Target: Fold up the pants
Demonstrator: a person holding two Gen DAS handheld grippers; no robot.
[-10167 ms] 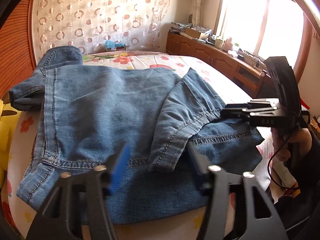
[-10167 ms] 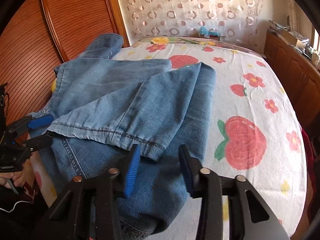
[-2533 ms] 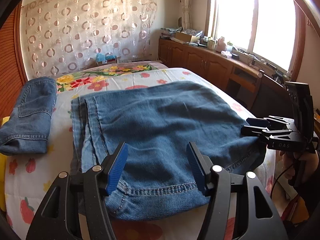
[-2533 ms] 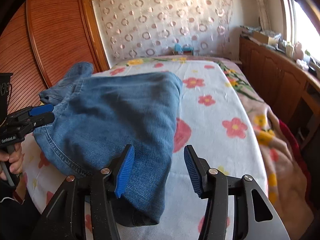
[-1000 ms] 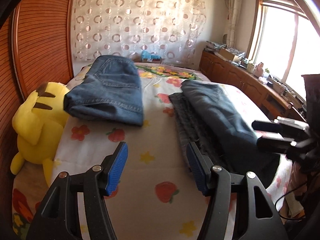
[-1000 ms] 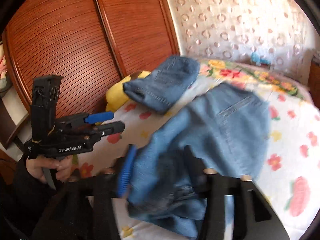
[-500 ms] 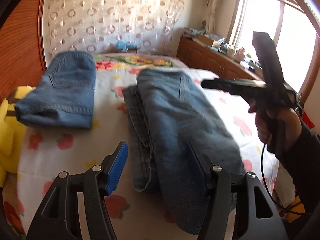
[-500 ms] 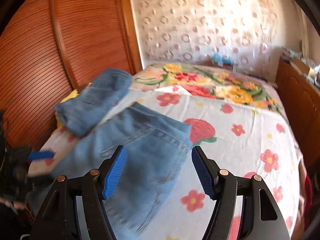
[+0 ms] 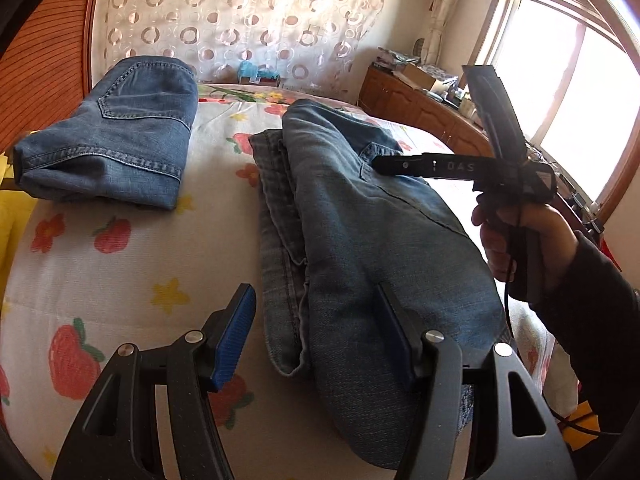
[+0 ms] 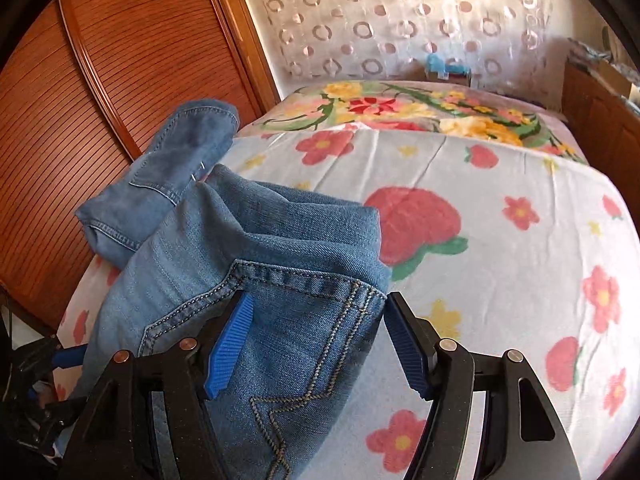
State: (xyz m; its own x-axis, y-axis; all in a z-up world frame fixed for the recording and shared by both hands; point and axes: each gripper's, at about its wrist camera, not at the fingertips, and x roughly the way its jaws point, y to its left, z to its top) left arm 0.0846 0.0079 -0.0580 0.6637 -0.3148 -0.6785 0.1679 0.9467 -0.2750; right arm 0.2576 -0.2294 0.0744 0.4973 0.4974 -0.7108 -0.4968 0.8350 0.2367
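Denim pants [image 10: 256, 264] lie on the bed, under both gaping tongs.

Home bedroom: bed [image 10: 500, 168] with floral sheet, wooden wardrobe doors [image 10: 120, 80], curtained wall [image 9: 248, 20], window [image 9: 580, 80]

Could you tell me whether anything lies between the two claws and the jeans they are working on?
Nothing visible does. The left claw hangs open right over the near end of the half-folded jeans, and the right claw is open over their stitched pocket end. The already folded jeans lie apart on the bedsheet.
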